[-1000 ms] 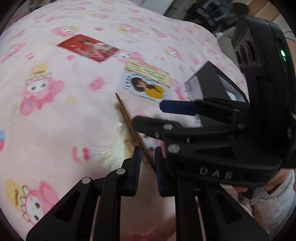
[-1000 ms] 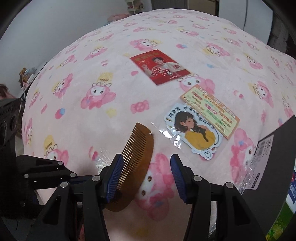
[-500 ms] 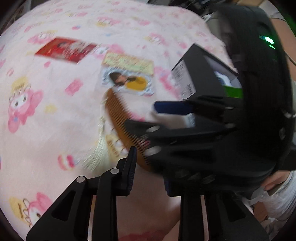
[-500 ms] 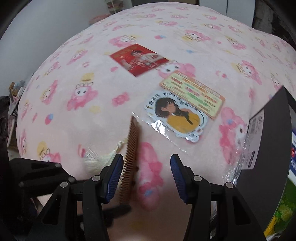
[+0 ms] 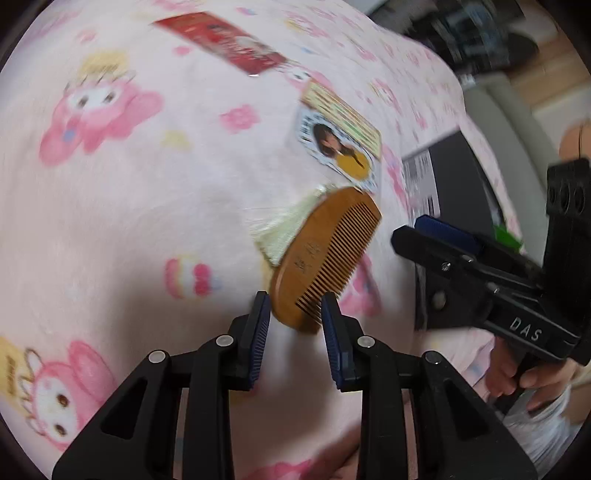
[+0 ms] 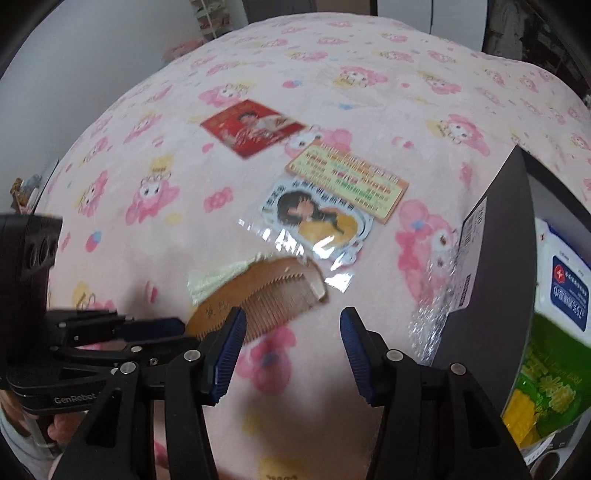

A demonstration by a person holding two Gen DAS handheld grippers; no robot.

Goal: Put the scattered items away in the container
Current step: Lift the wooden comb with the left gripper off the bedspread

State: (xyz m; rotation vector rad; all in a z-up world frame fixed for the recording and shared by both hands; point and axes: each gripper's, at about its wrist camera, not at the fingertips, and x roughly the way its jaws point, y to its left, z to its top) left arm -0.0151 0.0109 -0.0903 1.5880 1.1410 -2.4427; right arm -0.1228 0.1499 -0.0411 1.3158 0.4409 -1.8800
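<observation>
Wooden comb [image 5: 325, 254] sits tilted between the left claw [image 5: 295, 325] pads, which are a little apart and may be pinching its end; I cannot tell. Right view: the right claw [image 6: 291, 347] is wide open and empty, beside the black box [image 6: 495, 251] at the bed's right edge; sticker pack [image 6: 317, 218] and red card [image 6: 251, 127] lie beyond.

Pink cartoon-print blanket [image 6: 155, 155] spread across the bed, bunny faces and flowers all over it, pale wall [image 6: 74, 48] behind at left, blurred shelf clutter [image 5: 480, 26] beyond the far edge, white cupboard fronts [image 6: 436, 14] at back
</observation>
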